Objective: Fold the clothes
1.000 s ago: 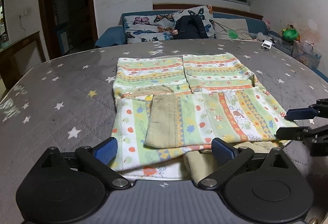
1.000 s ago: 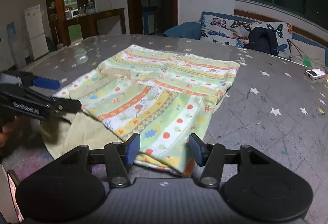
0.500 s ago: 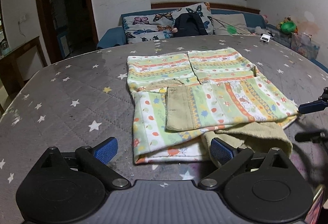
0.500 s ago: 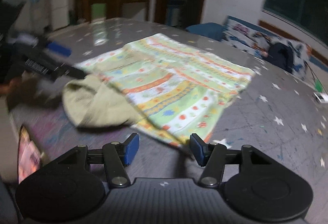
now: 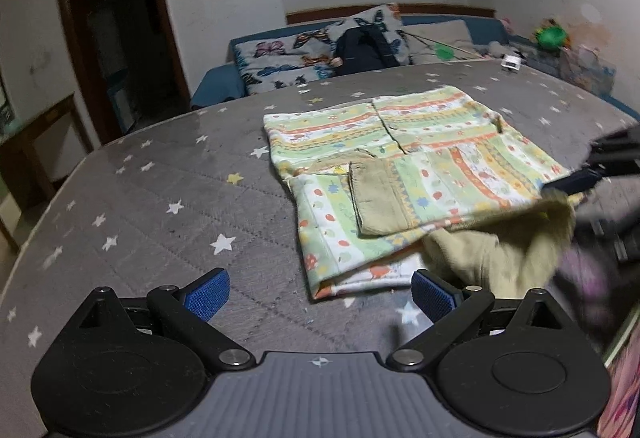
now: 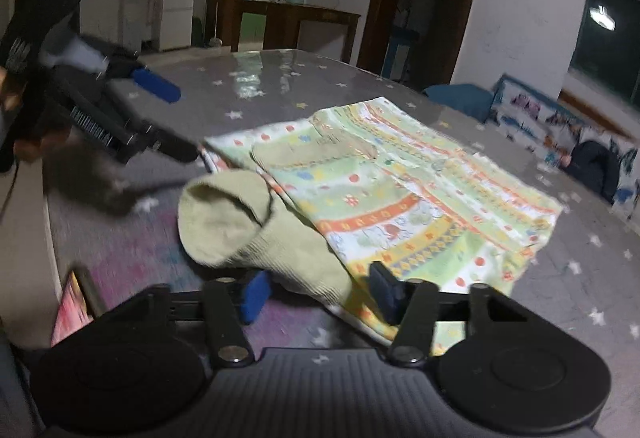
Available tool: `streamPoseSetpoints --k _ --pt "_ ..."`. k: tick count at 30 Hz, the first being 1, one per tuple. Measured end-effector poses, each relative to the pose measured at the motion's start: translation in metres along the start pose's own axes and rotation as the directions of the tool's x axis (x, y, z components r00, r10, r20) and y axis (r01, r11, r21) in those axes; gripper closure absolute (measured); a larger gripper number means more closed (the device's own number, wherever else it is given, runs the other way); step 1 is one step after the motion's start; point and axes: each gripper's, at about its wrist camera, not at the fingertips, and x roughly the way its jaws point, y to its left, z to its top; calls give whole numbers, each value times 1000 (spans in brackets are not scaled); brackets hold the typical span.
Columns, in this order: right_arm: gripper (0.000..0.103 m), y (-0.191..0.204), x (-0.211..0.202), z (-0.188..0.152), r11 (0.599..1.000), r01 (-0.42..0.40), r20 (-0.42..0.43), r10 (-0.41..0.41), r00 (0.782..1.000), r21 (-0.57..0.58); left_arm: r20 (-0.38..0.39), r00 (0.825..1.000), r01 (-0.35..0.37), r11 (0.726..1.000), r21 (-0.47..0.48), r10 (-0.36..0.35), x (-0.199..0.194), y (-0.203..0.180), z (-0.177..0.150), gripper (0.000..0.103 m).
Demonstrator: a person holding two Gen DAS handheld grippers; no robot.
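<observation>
Since a second ago, both wrist views are showing the patterned garment [image 5: 404, 173] from a different angle, and the khaki cuff [image 6: 256, 230] is now lying bunched up off the garment's near edge instead of tucked flat beneath it. Going from left to right around the garment: the left gripper [image 5: 320, 296] is hovering just short of its near left corner, jaws spread wide and gripping nothing, with only the grey star-printed surface [image 5: 160, 197] between the blue pads [image 5: 206, 292]. The garment itself is lying flat in the middle of the surface, folded, with a khaki panel [image 5: 376, 197] turned over its front. Right of that, the khaki cuff is sticking out past the garment's near right edge. The right gripper [image 6: 316, 294] is sitting at that cuff; its jaws have just been closing, and the ribbed khaki fabric is lying between them, though whether the pads are actually pressing on it cannot be told. Beyond the garment's far edge, a sofa with a butterfly cushion [image 5: 316, 55] is standing against the wall.
</observation>
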Motion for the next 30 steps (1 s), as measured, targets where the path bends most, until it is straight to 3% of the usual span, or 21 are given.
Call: streamPoseSetpoints --k 7,15,18,20,23,26,30 --pt "86 -25 2 19 987 -23 17 21 1000 159 37 995 92 990 104 -96 -2 -16 -6 4" --pt "86 -47 19 32 970 -3 11 0 1000 243 67 982 164 973 162 -177 25 -43 17 6" --pt "86 -53 24 35 966 3 13 -7 1000 259 56 982 167 966 197 -182 38 -50 22 22" --pt "86 -55 27 35 965 8 11 -11 1000 264 42 979 186 962 202 -199 46 -51 24 45" --pt "86 -58 31 35 963 12 3 -13 1000 268 35 972 224 957 184 -234 52 -49 26 59" --pt "84 -60 31 34 964 11 -6 -10 1000 267 42 967 240 952 191 -252 52 -48 28 70" --pt "72 -59 18 28 974 12 1 -13 1000 226 45 966 243 950 198 -256 51 -48 28 71"
